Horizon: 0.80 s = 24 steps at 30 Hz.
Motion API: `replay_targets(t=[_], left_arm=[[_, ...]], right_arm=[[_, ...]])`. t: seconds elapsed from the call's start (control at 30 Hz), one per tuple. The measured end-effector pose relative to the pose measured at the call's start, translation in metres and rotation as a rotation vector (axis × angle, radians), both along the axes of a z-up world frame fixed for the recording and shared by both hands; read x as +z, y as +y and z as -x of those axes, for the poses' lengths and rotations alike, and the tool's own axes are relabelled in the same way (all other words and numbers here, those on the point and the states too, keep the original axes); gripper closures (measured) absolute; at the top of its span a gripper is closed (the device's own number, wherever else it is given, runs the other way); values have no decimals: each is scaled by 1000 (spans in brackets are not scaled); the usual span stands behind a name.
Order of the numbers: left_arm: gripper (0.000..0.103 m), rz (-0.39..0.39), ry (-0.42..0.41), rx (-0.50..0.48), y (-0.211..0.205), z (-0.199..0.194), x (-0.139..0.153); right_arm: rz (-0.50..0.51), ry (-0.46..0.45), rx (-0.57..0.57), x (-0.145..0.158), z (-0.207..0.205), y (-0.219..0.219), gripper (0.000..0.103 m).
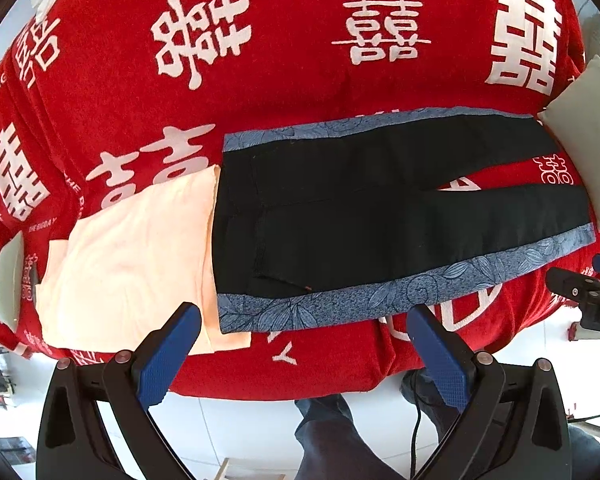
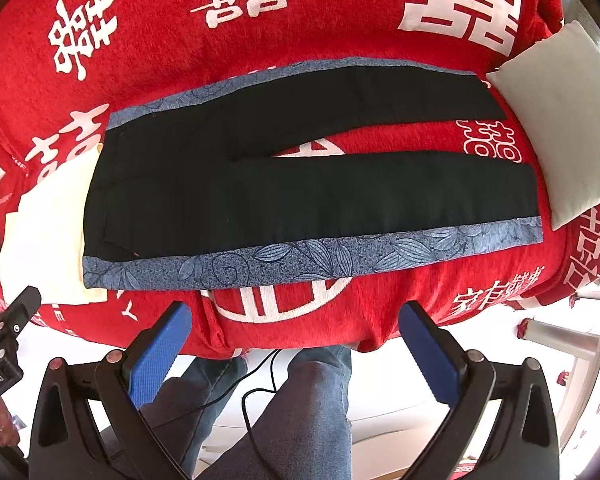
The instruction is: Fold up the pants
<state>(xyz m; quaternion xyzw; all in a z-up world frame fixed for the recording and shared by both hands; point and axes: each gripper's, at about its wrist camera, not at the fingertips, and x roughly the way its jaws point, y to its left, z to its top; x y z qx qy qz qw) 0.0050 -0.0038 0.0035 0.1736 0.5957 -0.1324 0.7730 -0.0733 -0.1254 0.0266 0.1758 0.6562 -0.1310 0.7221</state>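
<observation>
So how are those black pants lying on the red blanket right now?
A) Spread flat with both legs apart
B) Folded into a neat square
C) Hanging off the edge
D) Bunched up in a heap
A: the pants lie flat on the red blanket, their two legs forming a V with red cloth showing between them, and neither open tool touches them.

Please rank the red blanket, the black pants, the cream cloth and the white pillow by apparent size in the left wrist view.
1. red blanket
2. black pants
3. cream cloth
4. white pillow, partly cut off by the fisheye edge, so unsure.
</observation>
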Motion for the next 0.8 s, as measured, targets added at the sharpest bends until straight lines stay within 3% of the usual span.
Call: replay_targets(t=[0.1, 0.2, 0.6, 0.8], left_arm=[[0, -20, -20, -5, -6, 1, 0], [0, -4, -47, 2, -8, 2, 0], [0, -84, 0, 25, -25, 6, -4], [0, 3, 29, 114, -23, 5, -4]], right_arm=[[-43, 3, 2, -1, 0, -4, 0], [-20, -15, -3, -1, 0, -9, 0], [-12, -7, 0, -5, 0, -27, 0], [-34, 4, 20, -9, 2, -38, 0]])
